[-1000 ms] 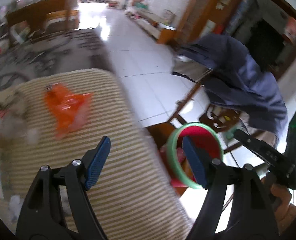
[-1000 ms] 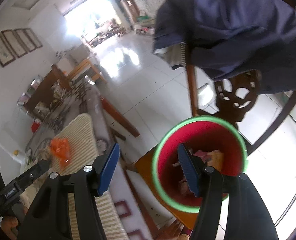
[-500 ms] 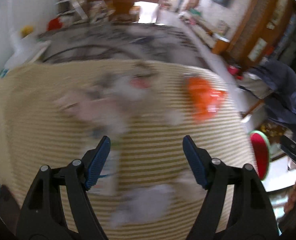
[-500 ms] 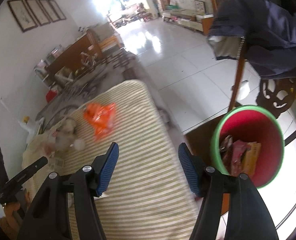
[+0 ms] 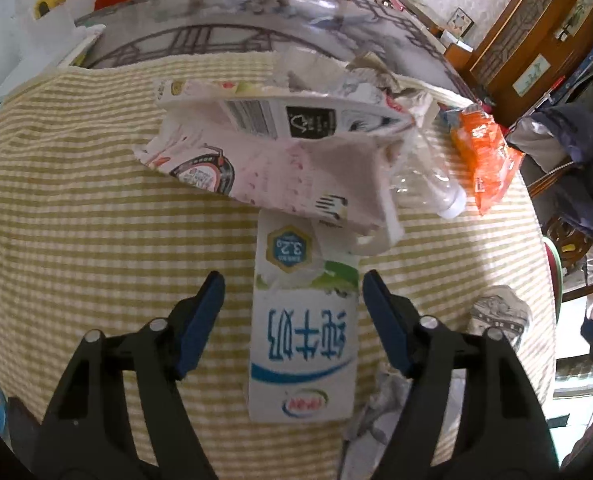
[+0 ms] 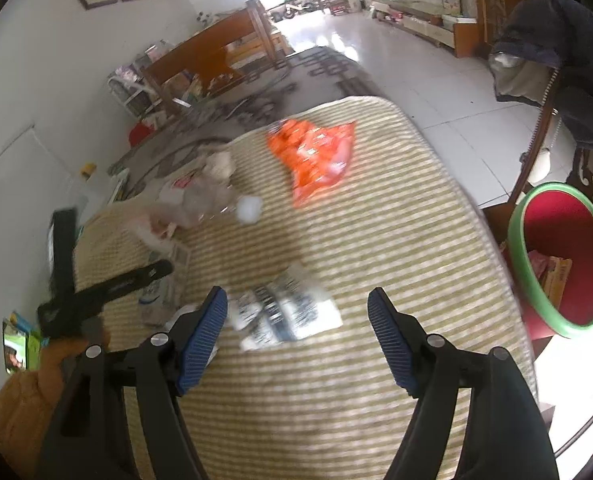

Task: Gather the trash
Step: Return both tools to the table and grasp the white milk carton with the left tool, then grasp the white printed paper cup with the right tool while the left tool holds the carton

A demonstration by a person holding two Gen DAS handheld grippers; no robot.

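Note:
A white milk carton [image 5: 302,340] with blue lettering lies flat on the striped tablecloth [image 5: 96,200]. My left gripper [image 5: 292,304] points down over it, its jaws closing with the carton between them; the pads stand clear of its sides. Beyond lie a crushed pink carton [image 5: 280,152], a clear bottle [image 5: 428,184] and an orange wrapper [image 5: 484,156]. My right gripper [image 6: 298,328] hovers above a crumpled white printed wrapper [image 6: 284,312], jaws opening, nothing gripped. The red bin [image 6: 560,256] with a green rim stands off the table's right edge and holds some trash.
A wooden chair draped with a dark blue jacket [image 6: 556,72] stands behind the bin. Crumpled paper [image 5: 496,312] lies near the cloth's right edge. In the right wrist view the left gripper [image 6: 108,288] and an orange sleeve [image 6: 16,400] are at the left. Tiled floor lies beyond.
Both grippers swung away from the bin and over the table. The left one dropped down over the milk carton and narrowed. The right one came over the crumpled wrapper and widened.

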